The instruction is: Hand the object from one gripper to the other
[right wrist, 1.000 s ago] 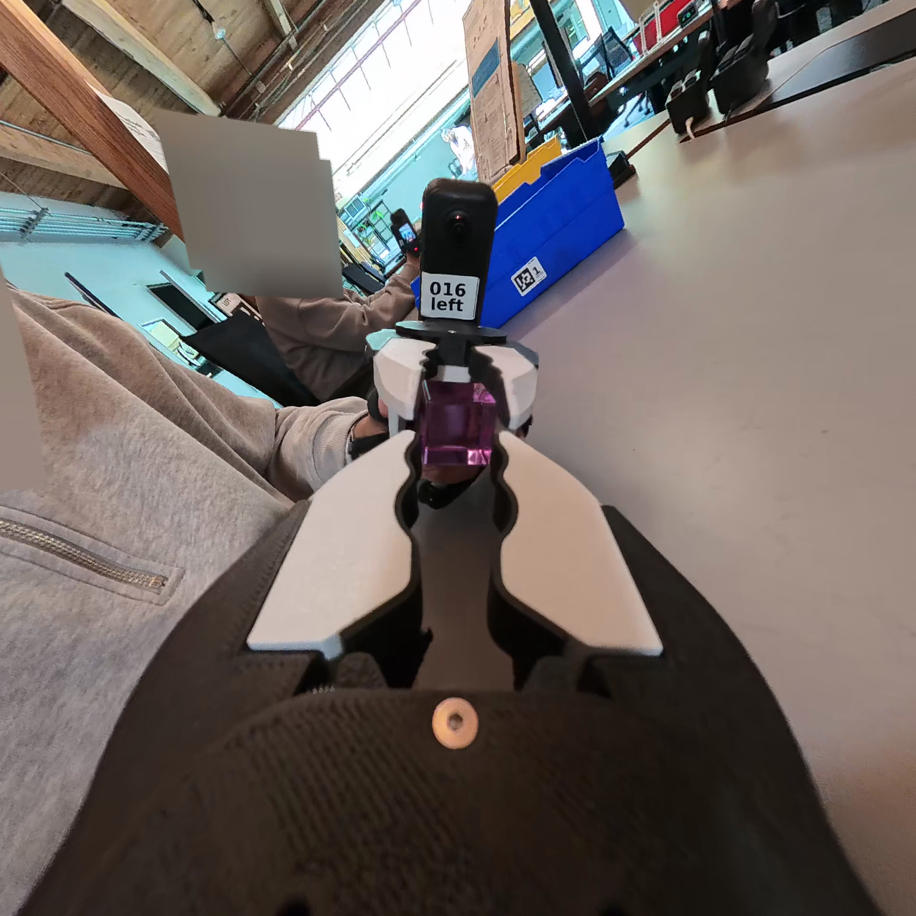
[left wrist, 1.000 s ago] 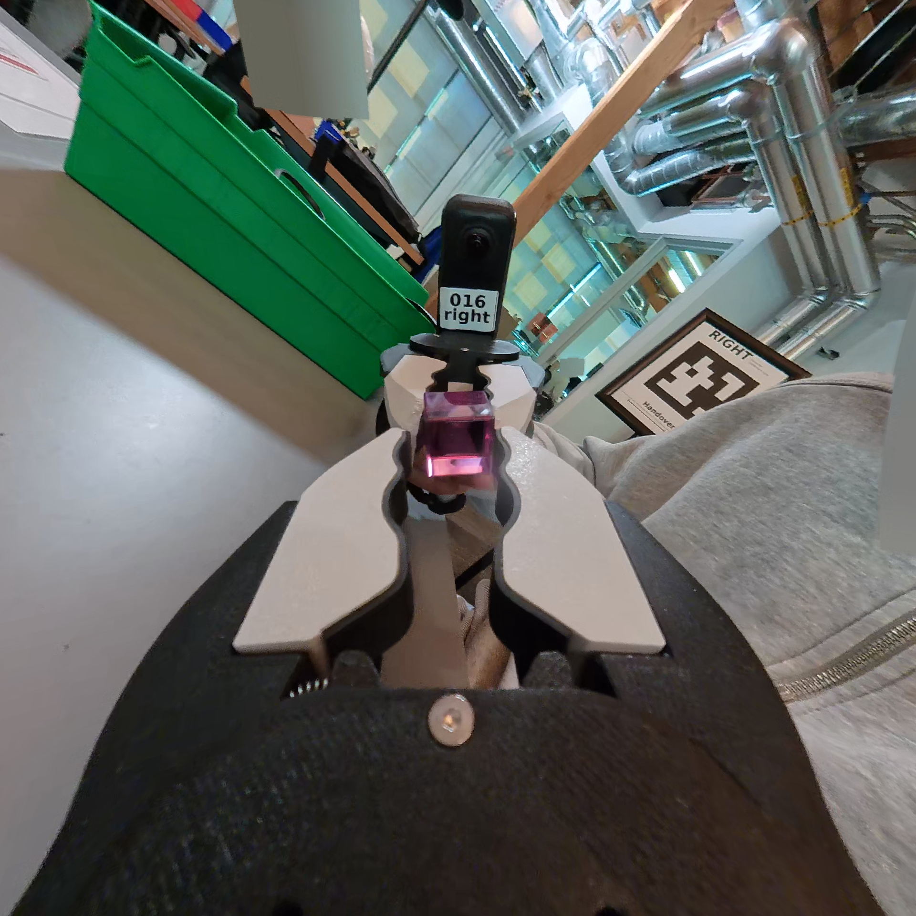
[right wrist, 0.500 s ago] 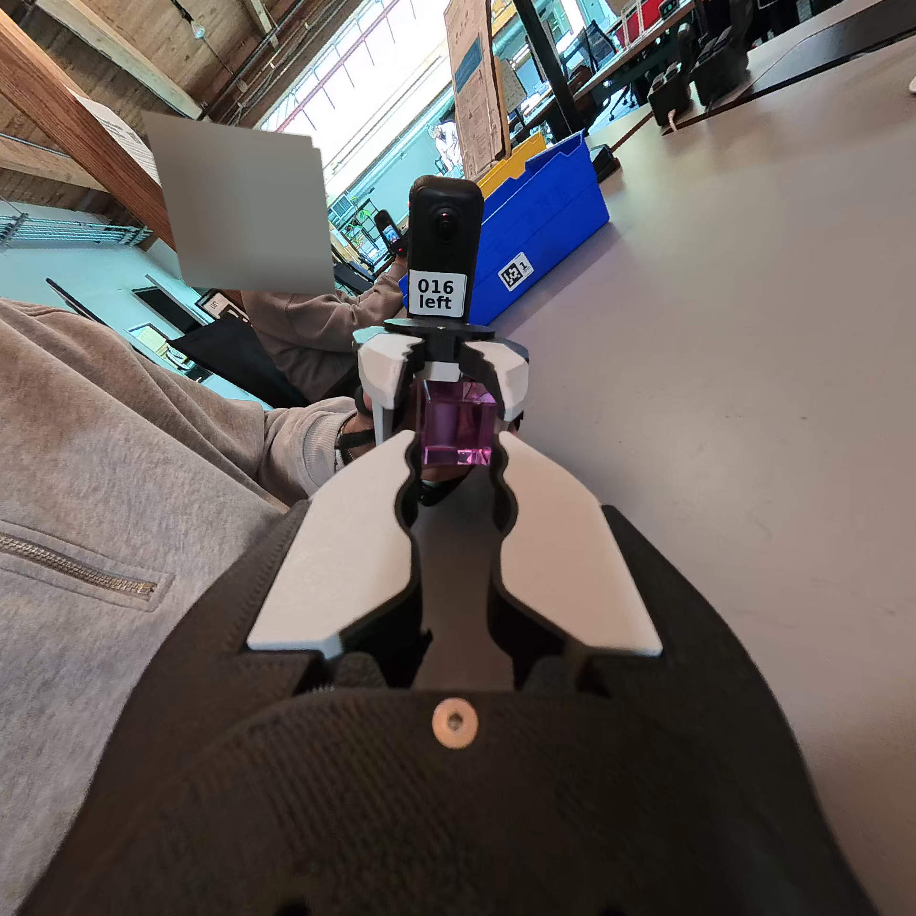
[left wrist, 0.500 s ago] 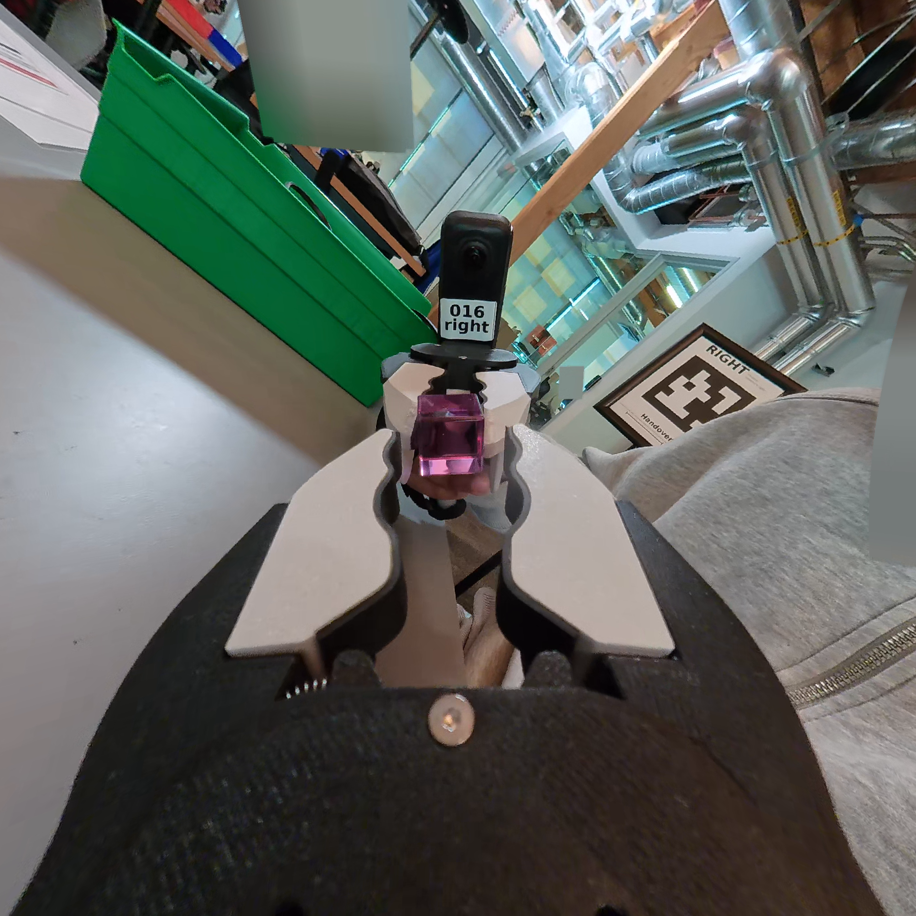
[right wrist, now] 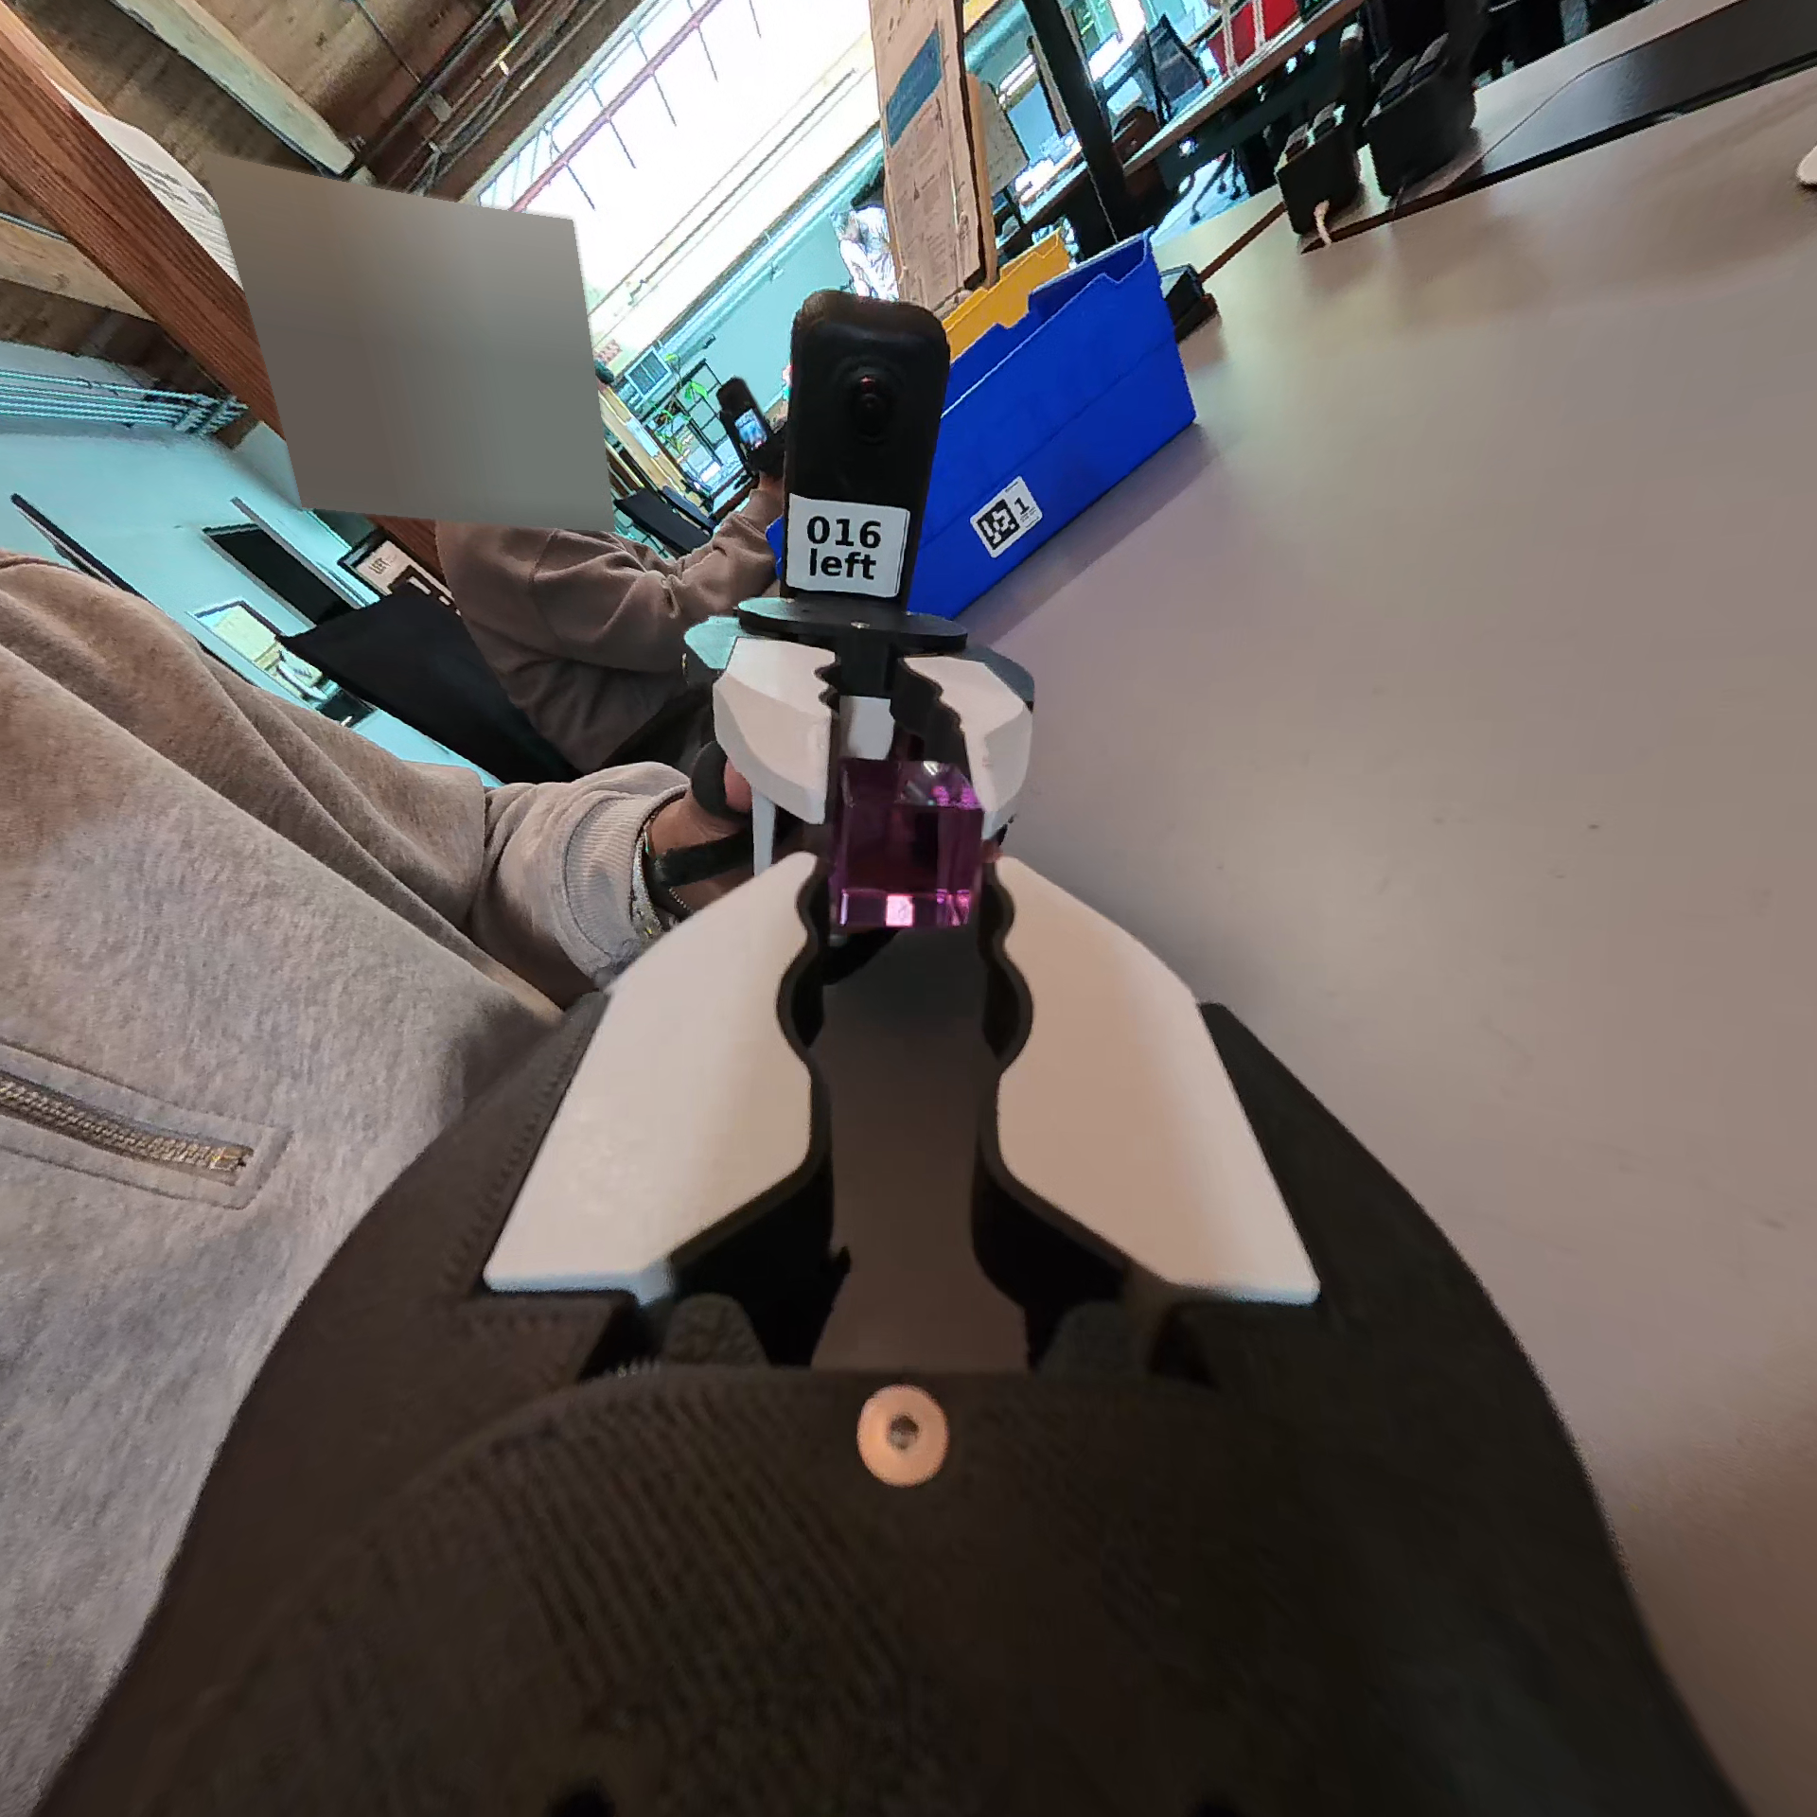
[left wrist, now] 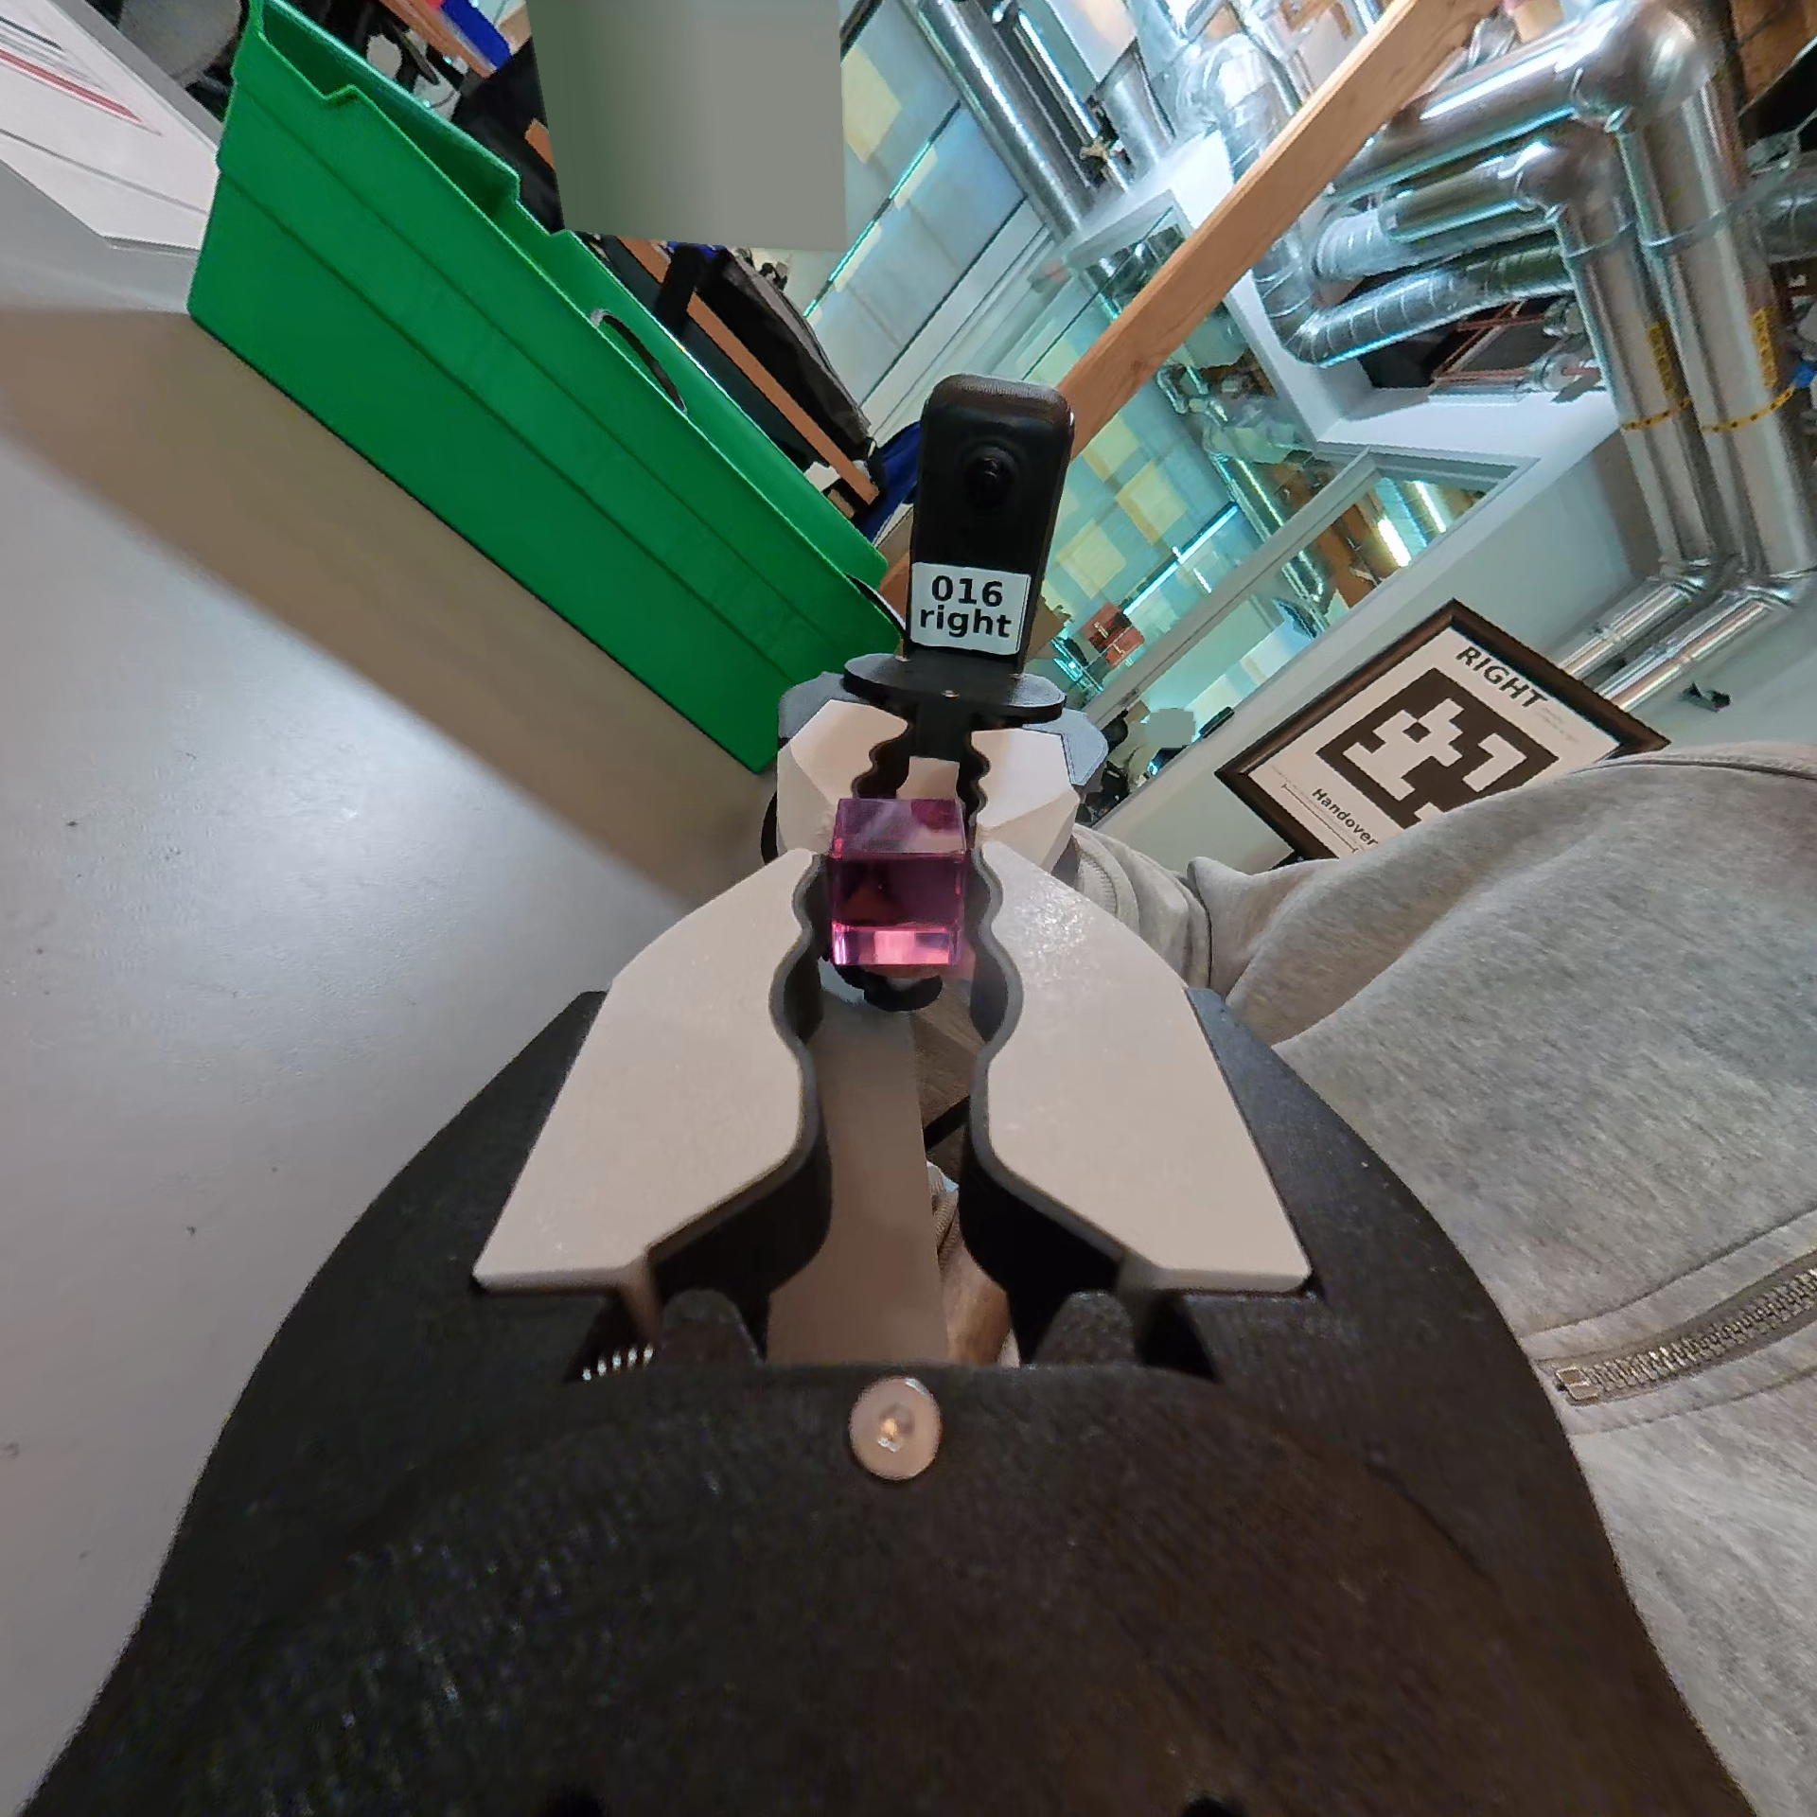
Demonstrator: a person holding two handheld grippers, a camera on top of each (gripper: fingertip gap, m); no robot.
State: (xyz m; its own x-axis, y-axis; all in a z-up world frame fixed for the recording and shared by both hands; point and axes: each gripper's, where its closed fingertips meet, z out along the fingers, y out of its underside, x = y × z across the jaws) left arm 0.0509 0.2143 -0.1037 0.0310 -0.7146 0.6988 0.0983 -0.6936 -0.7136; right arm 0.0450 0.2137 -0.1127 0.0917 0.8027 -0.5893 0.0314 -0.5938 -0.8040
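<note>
I am holding the right gripper (right wrist: 900,890) clenched on the translucent purple cube (right wrist: 907,865), which is hanging in the air above the grey tabletop (right wrist: 1426,787). My left gripper (left wrist: 895,880) is facing it, released, with its fingertips (left wrist: 787,890) flanking the cube without pinching it. A green crate (left wrist: 472,413) is standing at the tabletop's far edge.

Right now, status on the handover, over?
Right gripper jaws shut on cube. Left gripper jaws open, flanking cube. Cube held in air above table. Nothing in the way.
</note>
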